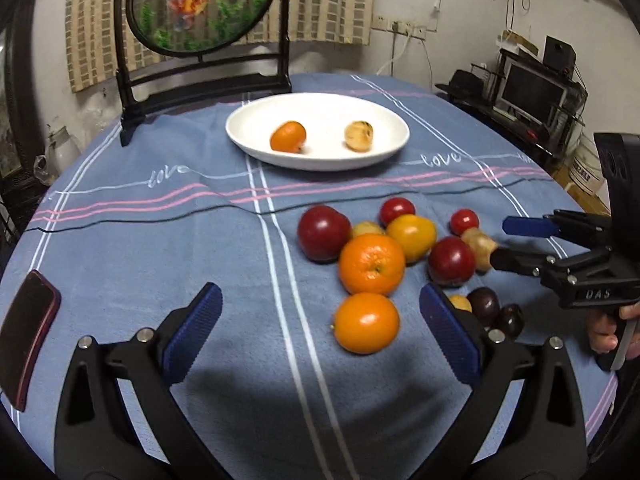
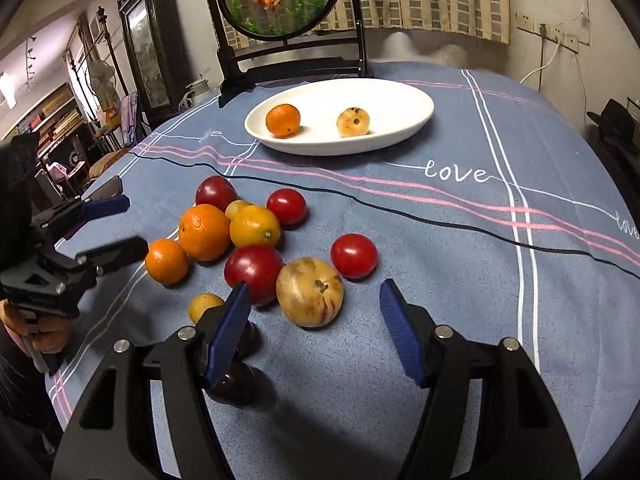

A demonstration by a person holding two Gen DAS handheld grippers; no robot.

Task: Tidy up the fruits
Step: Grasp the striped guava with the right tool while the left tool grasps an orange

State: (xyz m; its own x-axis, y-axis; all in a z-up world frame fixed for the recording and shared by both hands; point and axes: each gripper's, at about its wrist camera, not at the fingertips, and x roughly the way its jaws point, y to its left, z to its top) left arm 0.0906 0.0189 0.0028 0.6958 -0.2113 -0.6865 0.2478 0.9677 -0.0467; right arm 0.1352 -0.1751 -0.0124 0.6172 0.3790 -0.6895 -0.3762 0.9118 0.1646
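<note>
A white oval plate (image 1: 384, 120) (image 2: 408, 100) holds a small orange (image 1: 288, 137) (image 2: 283, 120) and a tan fruit (image 1: 359, 136) (image 2: 353, 122). A pile of oranges, red, yellow and dark fruits lies on the blue cloth. My left gripper (image 1: 320, 324) (image 2: 132, 228) is open, with an orange (image 1: 366, 323) (image 2: 166, 261) between its fingers. My right gripper (image 2: 316, 312) (image 1: 500, 244) is open, its fingers on either side of a tan speckled fruit (image 2: 310, 292) (image 1: 480, 246). A dark fruit (image 2: 236, 384) lies partly hidden under its left finger.
A black framed round screen (image 1: 200, 12) (image 2: 280, 0) stands behind the plate. A dark red phone (image 1: 28, 336) lies at the table's left edge. A monitor and shelves (image 1: 536, 92) stand beyond the table at the right.
</note>
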